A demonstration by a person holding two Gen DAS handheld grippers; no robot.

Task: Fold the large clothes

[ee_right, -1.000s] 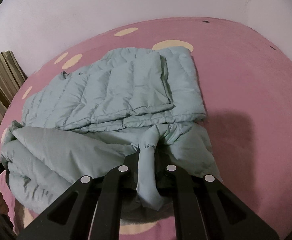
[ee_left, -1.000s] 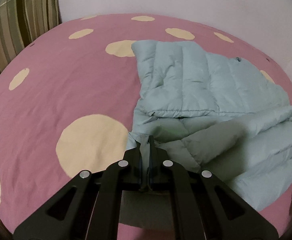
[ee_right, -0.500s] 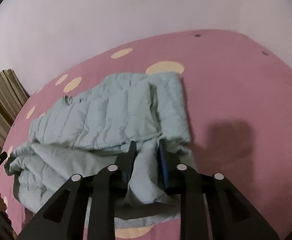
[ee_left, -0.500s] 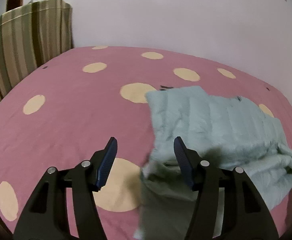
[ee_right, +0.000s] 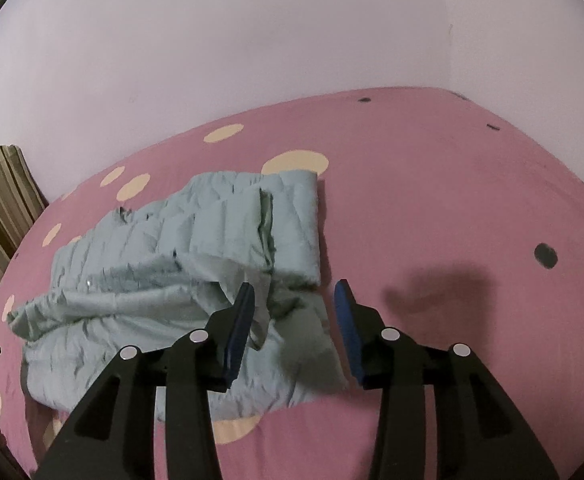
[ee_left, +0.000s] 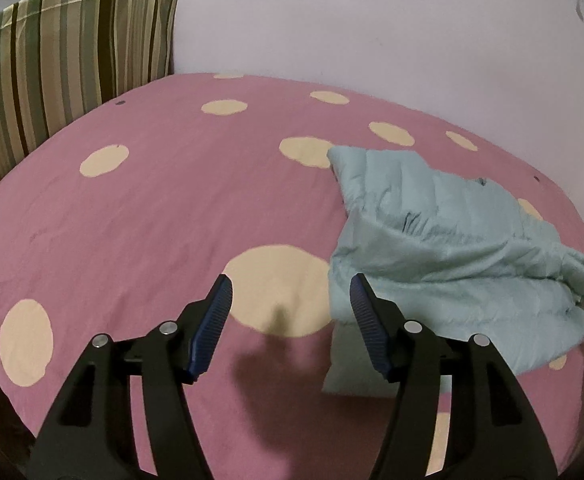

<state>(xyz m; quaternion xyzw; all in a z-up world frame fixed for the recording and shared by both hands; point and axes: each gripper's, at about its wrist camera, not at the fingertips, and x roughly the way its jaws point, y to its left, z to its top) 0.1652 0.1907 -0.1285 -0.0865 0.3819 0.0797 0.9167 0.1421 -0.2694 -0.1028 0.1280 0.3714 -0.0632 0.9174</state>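
Loosely folded jacket (ee_left: 444, 248), bedspread (ee_left: 163, 208) — unheld

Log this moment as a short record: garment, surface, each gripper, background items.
garment: light blue quilted jacket, partly folded, rumpled, lying on the bed
surface: pink bedsheet with cream dots
left gripper: jaws open, nothing between them, over the sheet beside the jacket's edge
right gripper: jaws have just been opening; no pad presses the cloth that shows between them
background: striped cushion at the wall, pale wall
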